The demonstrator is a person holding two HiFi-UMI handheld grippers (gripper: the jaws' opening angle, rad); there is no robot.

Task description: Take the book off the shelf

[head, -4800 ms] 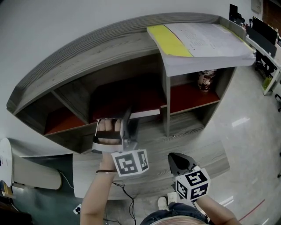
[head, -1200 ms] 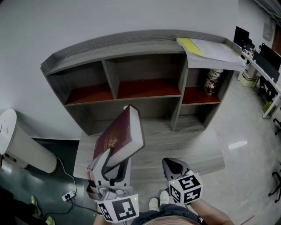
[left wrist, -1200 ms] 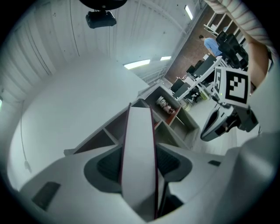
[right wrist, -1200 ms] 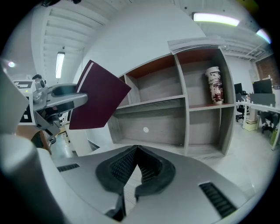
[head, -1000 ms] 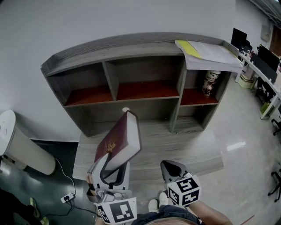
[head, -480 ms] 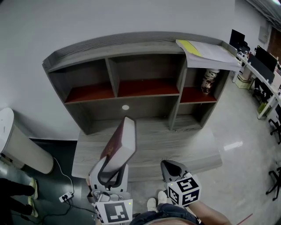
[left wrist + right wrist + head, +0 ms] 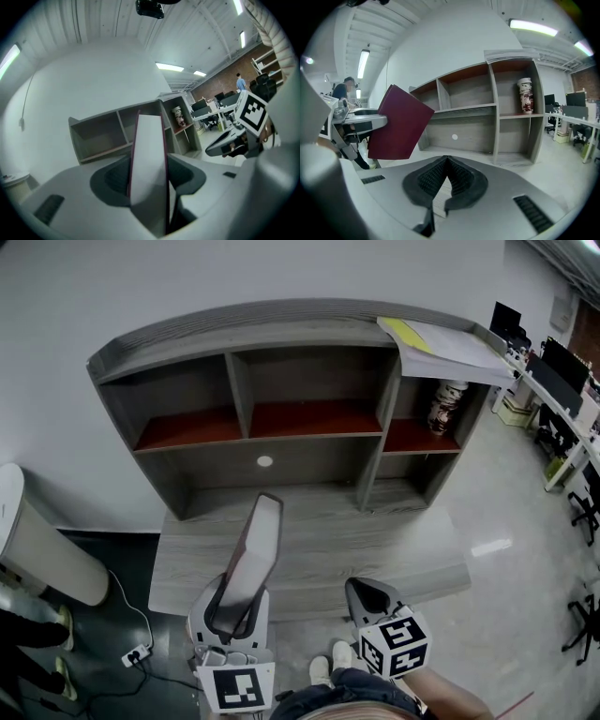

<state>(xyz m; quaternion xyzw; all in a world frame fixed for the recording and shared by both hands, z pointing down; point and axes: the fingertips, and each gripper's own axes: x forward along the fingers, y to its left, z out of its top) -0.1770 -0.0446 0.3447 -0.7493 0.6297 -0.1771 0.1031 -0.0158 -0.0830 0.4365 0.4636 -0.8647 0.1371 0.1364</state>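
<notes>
Book [image 7: 255, 549] clamped in my left gripper [image 7: 232, 607]: that is the head view's main news. The book is off the shelf [image 7: 178, 460] and well apart from it, held above the low grey table [image 7: 375, 540] that runs in front. It stands on edge and leans away from me, with its pale page edges turned upward. My right gripper [image 7: 368, 594] hangs just to the right of it, near but not touching. A stack of papers [image 7: 450, 341] with a yellow sheet lies on the shelf's top at the right end. A patterned cup [image 7: 444, 407] stands upright in the right compartment below. A white bin [image 7: 37, 549] stands on the floor at the left.

In the left gripper view, my fingers [image 7: 93, 187] press on the book from both sides. Its page block faces the camera, with a thin dark red cover edge down each flank. The shelf stands behind it, and the right gripper's marker cube [image 7: 251, 110] shows at the right.

In the right gripper view, that gripper's fingers [image 7: 433, 180] meet at their tips with nothing between them. The book's red cover hangs tilted at the left, in front of the shelf and clear of it. The cup stands in the upper right compartment.
</notes>
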